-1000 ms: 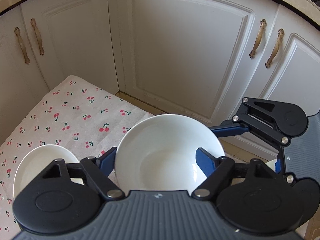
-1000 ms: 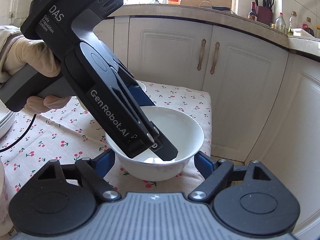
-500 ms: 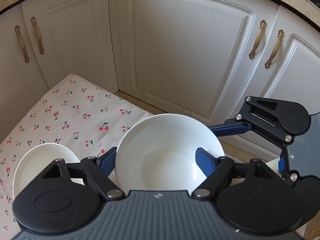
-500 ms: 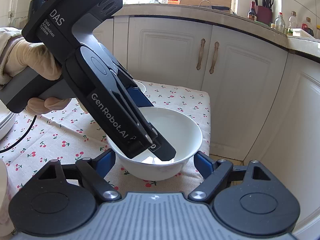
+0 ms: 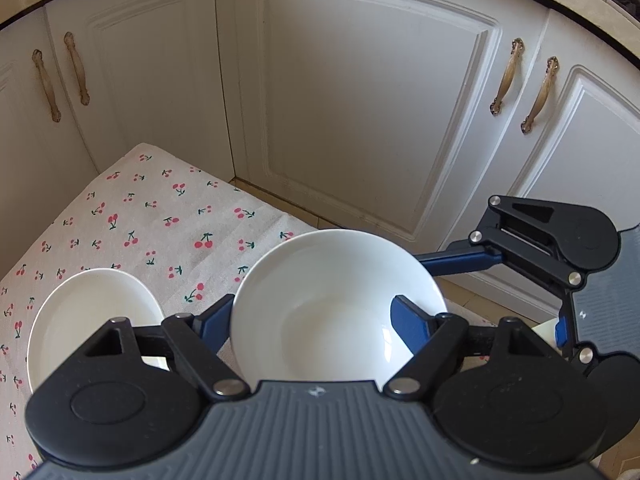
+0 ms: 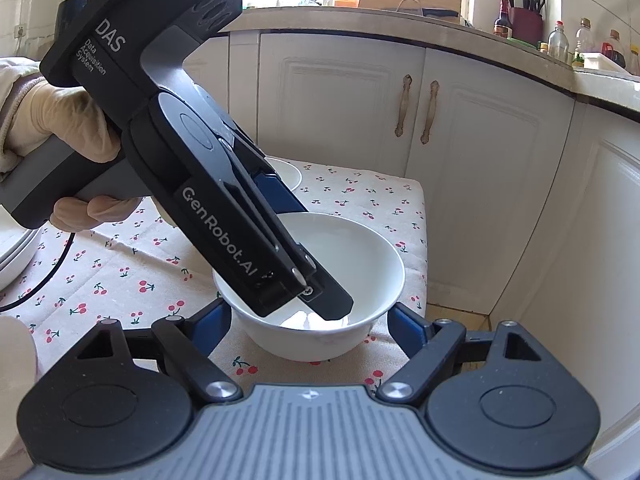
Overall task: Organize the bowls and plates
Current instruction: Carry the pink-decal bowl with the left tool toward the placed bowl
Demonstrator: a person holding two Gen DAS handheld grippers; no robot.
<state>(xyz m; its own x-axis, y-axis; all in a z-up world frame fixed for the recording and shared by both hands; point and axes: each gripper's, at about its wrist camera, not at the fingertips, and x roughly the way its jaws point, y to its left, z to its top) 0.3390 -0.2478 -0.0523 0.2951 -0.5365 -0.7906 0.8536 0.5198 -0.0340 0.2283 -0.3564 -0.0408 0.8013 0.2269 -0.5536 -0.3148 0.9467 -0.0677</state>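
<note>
A white bowl (image 5: 332, 304) sits on the cherry-print cloth (image 5: 152, 220) near the table's right corner. My left gripper (image 5: 312, 318) is over it with its fingers spread wide to either side of the bowl. In the right wrist view the left gripper's finger (image 6: 320, 296) reaches down inside the same bowl (image 6: 360, 256). My right gripper (image 6: 310, 318) is open, its blue fingers on either side of the bowl at its near wall. A second white bowl (image 5: 84, 320) lies to the left; its rim also shows in the right wrist view (image 6: 286, 172).
White cabinet doors (image 5: 360, 112) with brass handles stand close behind the table. The table's edge (image 6: 422, 240) drops off just right of the bowl. Stacked white plates (image 6: 16, 248) sit at the far left. A black cable (image 6: 44, 280) crosses the cloth.
Almost nothing has changed. The right gripper has eased slightly away from the bowl; the left gripper stays over it.
</note>
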